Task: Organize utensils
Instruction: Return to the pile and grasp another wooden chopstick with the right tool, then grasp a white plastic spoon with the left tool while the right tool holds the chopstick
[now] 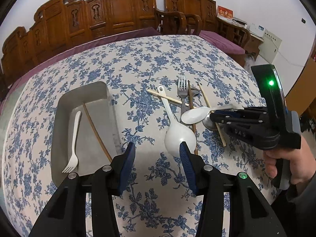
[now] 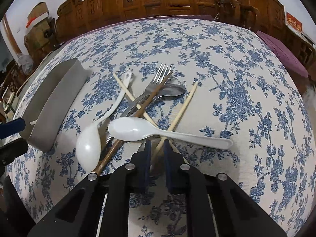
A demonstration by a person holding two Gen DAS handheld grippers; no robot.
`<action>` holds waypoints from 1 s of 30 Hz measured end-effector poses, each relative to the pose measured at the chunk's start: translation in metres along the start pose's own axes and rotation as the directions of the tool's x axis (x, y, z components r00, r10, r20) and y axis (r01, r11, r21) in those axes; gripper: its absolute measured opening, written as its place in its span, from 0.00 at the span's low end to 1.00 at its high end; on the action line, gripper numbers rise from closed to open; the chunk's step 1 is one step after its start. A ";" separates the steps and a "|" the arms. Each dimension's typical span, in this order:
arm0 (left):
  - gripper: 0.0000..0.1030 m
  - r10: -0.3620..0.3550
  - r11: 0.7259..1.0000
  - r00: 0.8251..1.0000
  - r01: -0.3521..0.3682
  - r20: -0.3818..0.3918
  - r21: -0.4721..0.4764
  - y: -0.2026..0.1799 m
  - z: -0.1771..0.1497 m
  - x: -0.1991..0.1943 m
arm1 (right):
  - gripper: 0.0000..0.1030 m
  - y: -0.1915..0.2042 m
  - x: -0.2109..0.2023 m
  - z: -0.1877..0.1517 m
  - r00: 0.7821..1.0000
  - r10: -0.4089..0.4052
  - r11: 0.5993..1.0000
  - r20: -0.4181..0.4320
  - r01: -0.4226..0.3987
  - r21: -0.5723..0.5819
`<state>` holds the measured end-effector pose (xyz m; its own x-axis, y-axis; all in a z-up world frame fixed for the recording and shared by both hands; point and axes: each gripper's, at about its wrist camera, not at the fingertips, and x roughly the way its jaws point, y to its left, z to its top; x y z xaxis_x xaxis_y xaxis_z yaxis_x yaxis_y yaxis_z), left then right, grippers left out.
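Observation:
A grey tray [image 1: 63, 106] on the left holds a white plastic fork [image 1: 73, 142] and a brown chopstick [image 1: 96, 132]. A pile of utensils lies to its right: a white ladle [image 1: 177, 136], a white plastic spoon [image 2: 150, 131], a metal fork [image 2: 158, 81], a metal spoon [image 2: 171, 91], a dark chopstick [image 2: 154, 96] and pale chopsticks [image 2: 183, 108]. My left gripper [image 1: 157, 148] is open and empty, between tray and ladle. My right gripper [image 2: 157, 144] is nearly closed around the white spoon's handle and a pale chopstick; its hold is unclear. It also shows in the left wrist view [image 1: 214, 116].
The table has a blue floral cloth [image 2: 237, 79]. Carved wooden chairs [image 1: 118, 9] and a purple cushion [image 1: 221, 41] stand behind it. The tray wall [image 2: 57, 98] is left of the pile. Boxes [image 2: 37, 21] sit at far left.

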<state>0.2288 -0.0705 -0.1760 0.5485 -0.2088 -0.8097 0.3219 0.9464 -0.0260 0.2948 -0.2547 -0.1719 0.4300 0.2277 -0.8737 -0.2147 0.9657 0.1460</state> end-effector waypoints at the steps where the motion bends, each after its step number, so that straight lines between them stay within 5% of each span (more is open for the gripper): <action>1: 0.43 0.000 1.000 1.000 0.000 -0.001 0.001 -0.001 0.000 0.001 | 0.11 -0.002 -0.001 0.000 1.000 -0.002 1.000 0.003 0.002 0.004; 14: 0.43 0.003 1.000 1.000 -0.003 -0.019 0.010 -0.008 0.001 0.011 | 0.05 -0.016 -0.021 0.009 0.995 0.060 0.997 0.081 -0.063 0.033; 30: 0.43 0.011 1.000 1.000 -0.011 -0.024 -0.004 -0.014 0.016 0.025 | 0.06 0.000 -0.078 0.034 0.946 0.218 0.976 0.239 -0.216 -0.031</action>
<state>0.2503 -0.0928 -0.1861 0.5337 -0.1923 -0.8235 0.3123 0.9498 -0.0194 0.2908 -0.2687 -0.0879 0.5694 0.4553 -0.6844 -0.3298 0.8892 0.3171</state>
